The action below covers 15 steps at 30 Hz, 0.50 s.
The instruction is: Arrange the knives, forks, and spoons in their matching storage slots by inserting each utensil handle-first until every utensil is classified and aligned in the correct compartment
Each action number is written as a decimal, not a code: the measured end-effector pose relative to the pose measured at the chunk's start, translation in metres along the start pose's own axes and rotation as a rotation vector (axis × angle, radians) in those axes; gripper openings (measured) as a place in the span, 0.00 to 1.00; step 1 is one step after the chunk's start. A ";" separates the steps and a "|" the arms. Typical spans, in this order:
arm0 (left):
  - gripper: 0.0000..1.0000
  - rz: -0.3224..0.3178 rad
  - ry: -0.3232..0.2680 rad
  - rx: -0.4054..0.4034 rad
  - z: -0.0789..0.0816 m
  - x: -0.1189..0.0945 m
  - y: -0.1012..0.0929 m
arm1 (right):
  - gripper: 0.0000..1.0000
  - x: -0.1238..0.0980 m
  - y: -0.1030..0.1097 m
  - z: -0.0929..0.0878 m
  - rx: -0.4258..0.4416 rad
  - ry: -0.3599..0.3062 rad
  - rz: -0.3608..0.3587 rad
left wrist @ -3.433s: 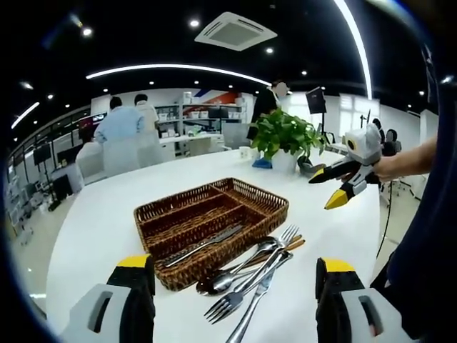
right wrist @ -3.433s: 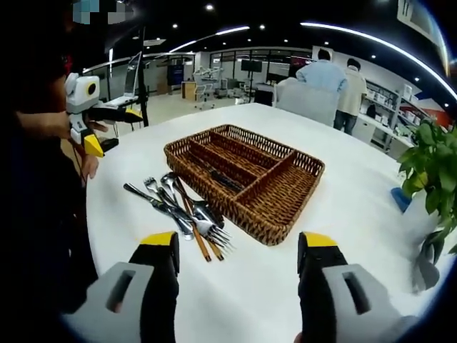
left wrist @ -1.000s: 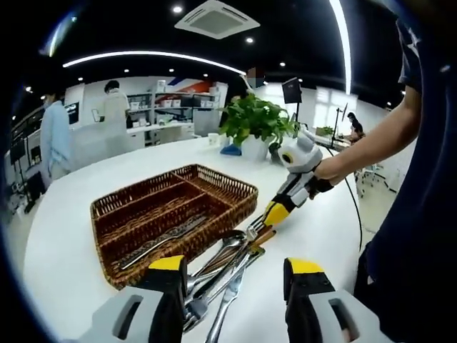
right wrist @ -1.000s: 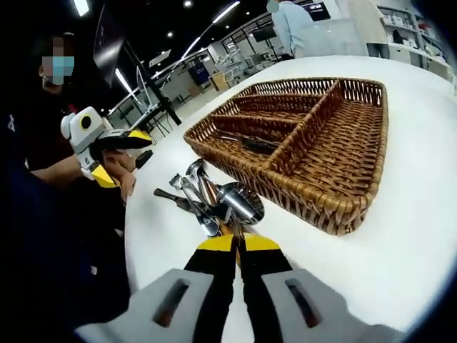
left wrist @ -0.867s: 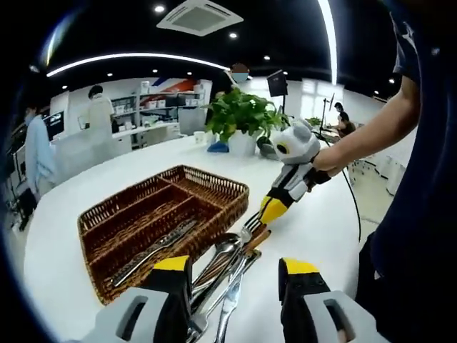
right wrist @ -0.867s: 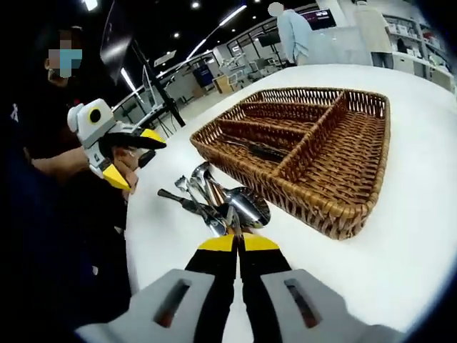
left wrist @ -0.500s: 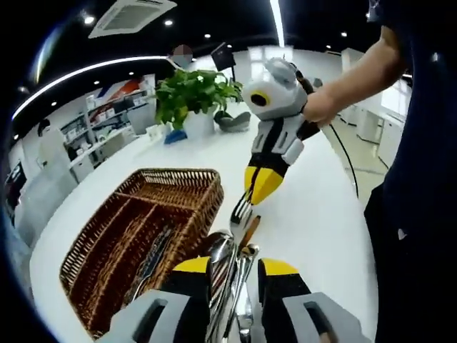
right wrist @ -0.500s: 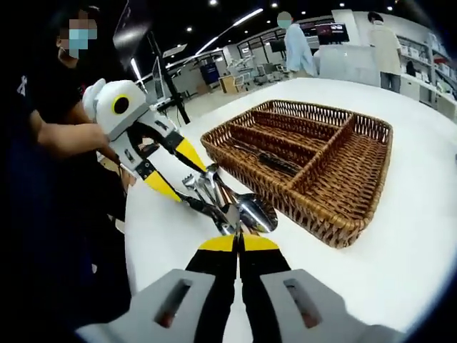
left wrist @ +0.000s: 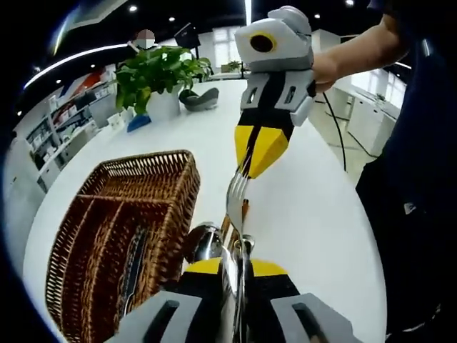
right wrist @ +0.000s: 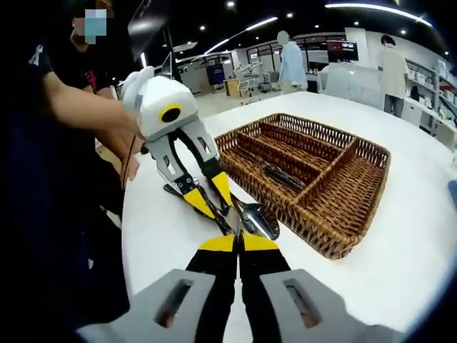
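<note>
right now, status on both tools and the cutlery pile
Right tool shut on fork. Left tool closed down among the utensil pile, grip unclear. Wicker tray beside the pile, one utensil in a slot.

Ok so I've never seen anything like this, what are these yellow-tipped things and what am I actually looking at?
There is no robot here: a person holds a hand-held two-jaw gripper in each hand, and each gripper carries a fisheye camera looking along its own jaws. In the left gripper view, the left gripper rises from the bottom and the right gripper comes in from above. The right gripper view shows the reverse.

On the white table stands a wicker tray with compartments and a knife in one of them. Beside it lies loose cutlery, including a spoon.

The right gripper is shut on the tines of a fork. The left gripper's jaws sit close around the handles, though I cannot tell whether they grip.
</note>
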<state>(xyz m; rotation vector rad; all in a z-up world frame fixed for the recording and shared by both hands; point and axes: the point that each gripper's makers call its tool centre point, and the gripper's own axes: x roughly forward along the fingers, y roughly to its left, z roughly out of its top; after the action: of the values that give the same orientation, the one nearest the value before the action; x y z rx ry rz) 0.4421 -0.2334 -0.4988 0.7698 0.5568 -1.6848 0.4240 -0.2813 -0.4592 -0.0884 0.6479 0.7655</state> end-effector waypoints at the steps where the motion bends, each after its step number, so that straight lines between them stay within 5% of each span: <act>1: 0.10 -0.007 0.004 0.006 0.000 0.001 -0.001 | 0.00 0.000 0.001 0.001 -0.004 -0.001 0.000; 15: 0.01 -0.074 0.028 0.042 0.001 0.006 -0.005 | 0.00 -0.002 0.002 0.011 -0.091 0.003 -0.017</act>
<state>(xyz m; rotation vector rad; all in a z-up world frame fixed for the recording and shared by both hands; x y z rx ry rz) 0.4363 -0.2365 -0.5024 0.8129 0.5777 -1.7606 0.4272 -0.2775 -0.4487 -0.1780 0.6150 0.7782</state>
